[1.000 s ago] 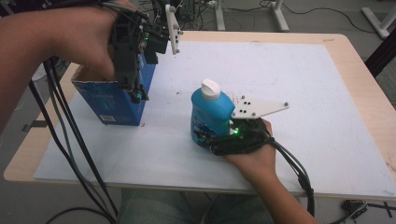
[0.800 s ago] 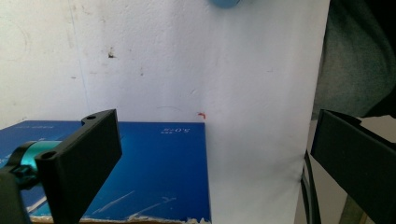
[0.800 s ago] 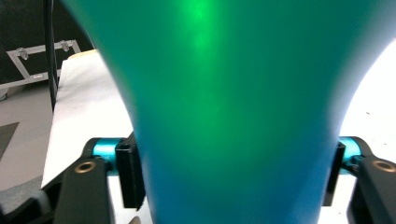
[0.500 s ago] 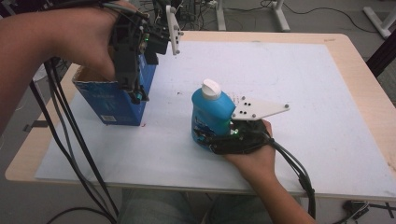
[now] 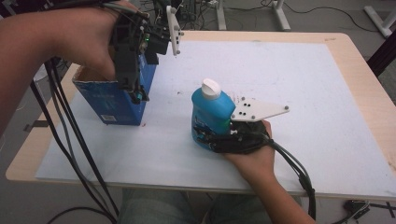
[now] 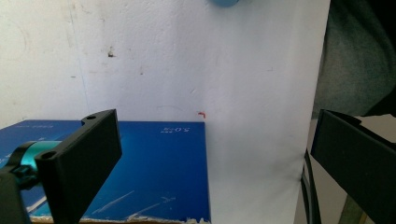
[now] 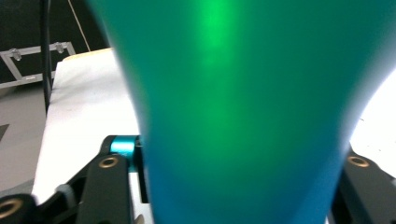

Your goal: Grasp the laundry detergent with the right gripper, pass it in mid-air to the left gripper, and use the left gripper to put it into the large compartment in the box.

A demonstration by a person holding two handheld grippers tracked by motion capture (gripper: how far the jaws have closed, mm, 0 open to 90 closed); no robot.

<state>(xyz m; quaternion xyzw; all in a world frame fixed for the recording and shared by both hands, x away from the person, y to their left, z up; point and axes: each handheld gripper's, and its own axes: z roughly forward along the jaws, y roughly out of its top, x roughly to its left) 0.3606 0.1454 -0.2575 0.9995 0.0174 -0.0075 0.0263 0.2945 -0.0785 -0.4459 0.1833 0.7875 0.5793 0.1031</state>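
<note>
Now your right gripper [image 5: 210, 137] has just closed its jaws on the one blue bottle [image 5: 211, 114], upright mid-table; your left gripper [image 5: 135, 91], jaws wide and empty, hangs over the one blue box [image 5: 112, 100].

bottle [image 7: 233, 116] — blurred, perhaps edge-cropped

Small white print showing on blue box [image 6: 154, 163] face, upside down, reading roughly "5.0"; remaining print there too blurred for reading. No other legible text.
</note>
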